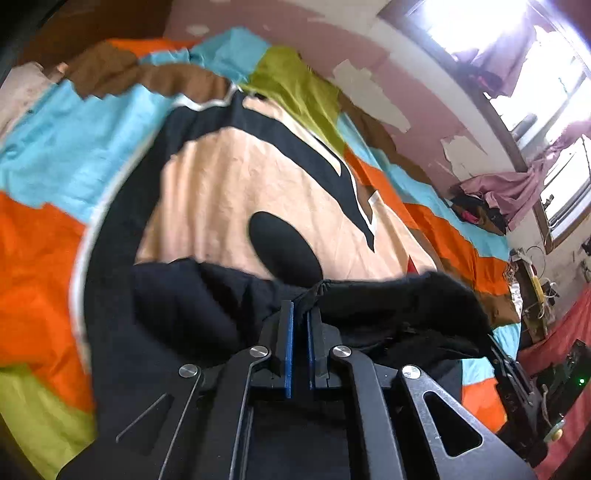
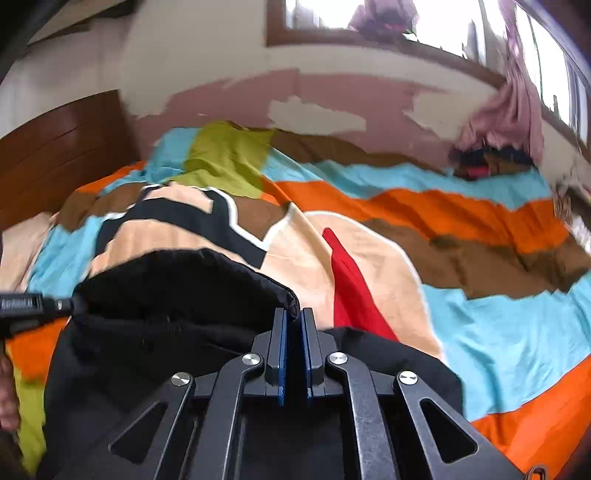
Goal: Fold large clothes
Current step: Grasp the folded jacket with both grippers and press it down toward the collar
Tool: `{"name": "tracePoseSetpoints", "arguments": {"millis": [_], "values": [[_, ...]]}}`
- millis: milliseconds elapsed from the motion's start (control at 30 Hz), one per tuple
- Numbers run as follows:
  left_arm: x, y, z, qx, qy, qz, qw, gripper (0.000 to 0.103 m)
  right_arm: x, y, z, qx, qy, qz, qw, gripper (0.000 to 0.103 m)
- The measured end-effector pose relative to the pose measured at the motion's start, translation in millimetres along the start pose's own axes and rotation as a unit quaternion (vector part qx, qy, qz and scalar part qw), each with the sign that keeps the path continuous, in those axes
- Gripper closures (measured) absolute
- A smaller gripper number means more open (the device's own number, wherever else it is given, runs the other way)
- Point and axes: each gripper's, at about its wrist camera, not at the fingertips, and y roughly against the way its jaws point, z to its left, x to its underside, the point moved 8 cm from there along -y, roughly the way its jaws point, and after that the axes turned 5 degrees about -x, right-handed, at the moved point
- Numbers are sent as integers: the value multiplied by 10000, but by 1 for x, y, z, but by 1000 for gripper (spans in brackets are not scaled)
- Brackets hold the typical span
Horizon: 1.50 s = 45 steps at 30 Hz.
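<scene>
A large black garment (image 1: 388,306) lies bunched on a bed, across a bright patchwork bedsheet (image 1: 44,240). My left gripper (image 1: 300,308) is shut on a pinched fold of the black cloth, which bulges to either side of the blue pads (image 1: 289,332). In the right wrist view the same black garment (image 2: 177,288) is lifted in a rounded hump, and my right gripper (image 2: 294,314) is shut on its hem at the right end. The other gripper's black body (image 2: 33,304) pokes in at the left edge of that view.
The bedsheet (image 2: 498,332) spreads wide in orange, blue, brown, green and peach patches. A dark wooden headboard (image 2: 55,155) stands at the back left. A peeling pink wall (image 2: 332,96) and bright windows (image 1: 491,22) lie behind. Pink cloth and clutter (image 1: 491,199) sit at the bed's far corner.
</scene>
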Motion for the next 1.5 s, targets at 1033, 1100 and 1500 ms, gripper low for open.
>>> {"name": "tracePoseSetpoints", "arguments": {"millis": [1033, 1100, 1500], "values": [[153, -15, 21, -657, -1341, 254, 9885, 100, 174, 25, -6, -506, -564, 607, 9953, 94], [145, 1, 20, -466, -1261, 277, 9905, 98, 172, 34, -8, -536, -530, 640, 9951, 93], [96, 77, -14, -330, -1451, -626, 9869, 29, 113, 92, -11, -93, -185, 149, 9997, 20]]}}
